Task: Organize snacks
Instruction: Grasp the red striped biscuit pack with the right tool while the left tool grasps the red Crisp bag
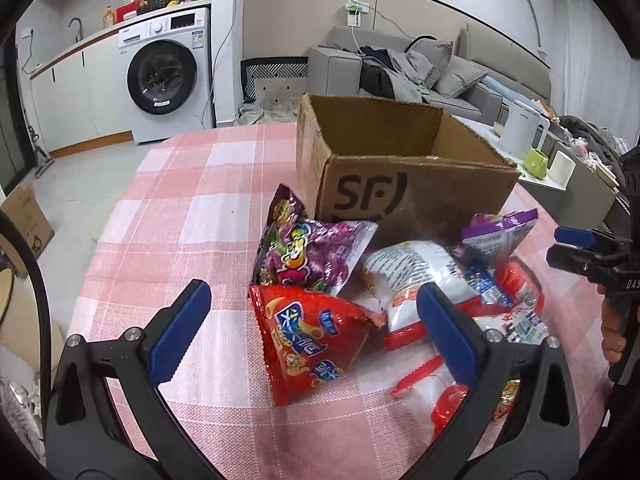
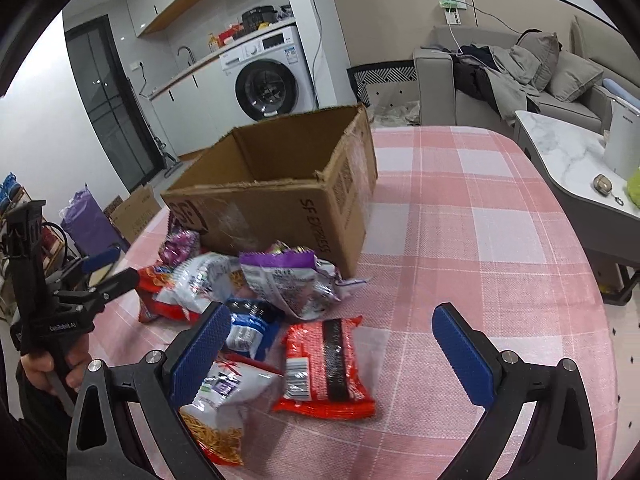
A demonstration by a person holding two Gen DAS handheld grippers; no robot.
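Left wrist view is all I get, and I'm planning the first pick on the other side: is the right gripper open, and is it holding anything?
Observer: The right gripper is open, jaws wide apart, with nothing gripped.
Operator: What lies closest in front of it?
Observer: A flat red packet with a black stripe and a barcode label lies on the tablecloth, just ahead of the fingers.
Operator: And what lies beyond that, toward the box?
Observer: A crumpled purple-topped bag lies against the cardboard box, near the corner where the side reads "SF EXPRESS".
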